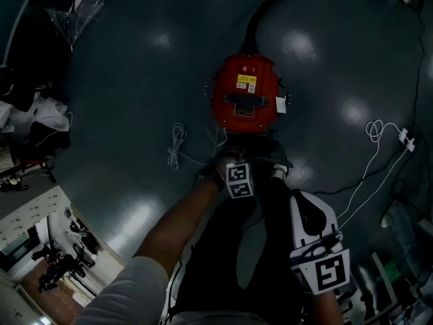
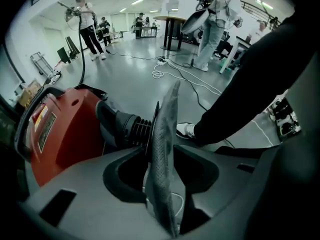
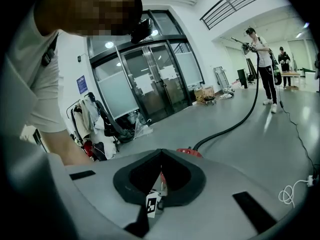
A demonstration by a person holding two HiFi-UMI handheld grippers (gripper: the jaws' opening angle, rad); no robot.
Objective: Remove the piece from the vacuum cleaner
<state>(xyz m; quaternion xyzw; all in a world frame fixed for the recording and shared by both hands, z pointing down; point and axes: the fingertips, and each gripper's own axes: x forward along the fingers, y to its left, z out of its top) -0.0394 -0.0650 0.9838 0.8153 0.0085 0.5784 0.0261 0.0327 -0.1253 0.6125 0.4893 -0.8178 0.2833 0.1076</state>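
A red vacuum cleaner (image 1: 243, 93) lies on the dark floor with its black hose (image 1: 270, 5) running away. My left gripper (image 1: 235, 161) is at its near end, by my feet. In the left gripper view the red body (image 2: 60, 129) and ribbed hose connector (image 2: 127, 126) lie at the left. A grey textured flat piece (image 2: 165, 154) stands on edge between the jaws of the left gripper (image 2: 162, 141), which stands open. My right gripper (image 1: 304, 205) hangs back at the lower right, shut and empty (image 3: 161, 153).
Loose white cables (image 1: 177, 144) lie left of the vacuum, and a cord with a power strip (image 1: 404, 139) at the right. My shoe (image 2: 186, 130) is beside the jaws. Clutter and a folded umbrella (image 1: 74, 9) line the left. Other people (image 2: 87, 29) stand far off.
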